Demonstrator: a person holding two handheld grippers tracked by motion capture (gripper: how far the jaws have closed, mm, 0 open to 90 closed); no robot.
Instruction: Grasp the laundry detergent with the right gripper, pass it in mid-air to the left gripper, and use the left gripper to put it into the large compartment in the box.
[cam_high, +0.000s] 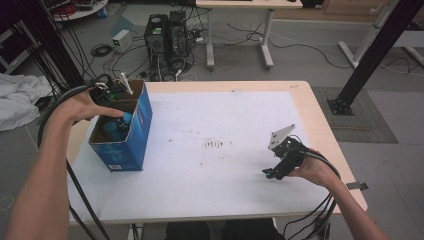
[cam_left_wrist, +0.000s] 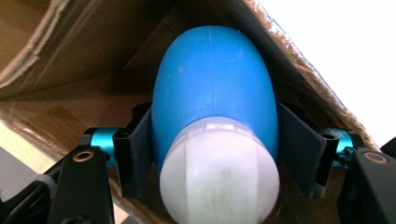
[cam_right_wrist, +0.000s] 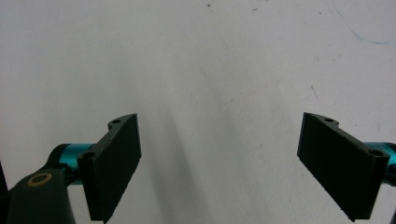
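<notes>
1. Nearest the left gripper view's lens, a blue bulb with a white cap (cam_left_wrist: 215, 126) sits between that gripper's fingers (cam_left_wrist: 135, 154), which flank it closely; whether they press it I cannot tell.
2. It hangs inside the blue cardboard box (cam_high: 137, 135) at the counter's (cam_high: 225, 170) left, seemingly for dropping off.
3. Left gripper (cam_high: 117, 120) reaches into the box from above.
4. Right gripper (cam_high: 272, 172) rests low on the counter, its fingers (cam_right_wrist: 114, 163) spread wide and empty, likely idle.

A blue, egg-shaped bulb (cam_left_wrist: 212, 88) with a white end lies inside the cardboard box (cam_high: 142, 122).
</notes>
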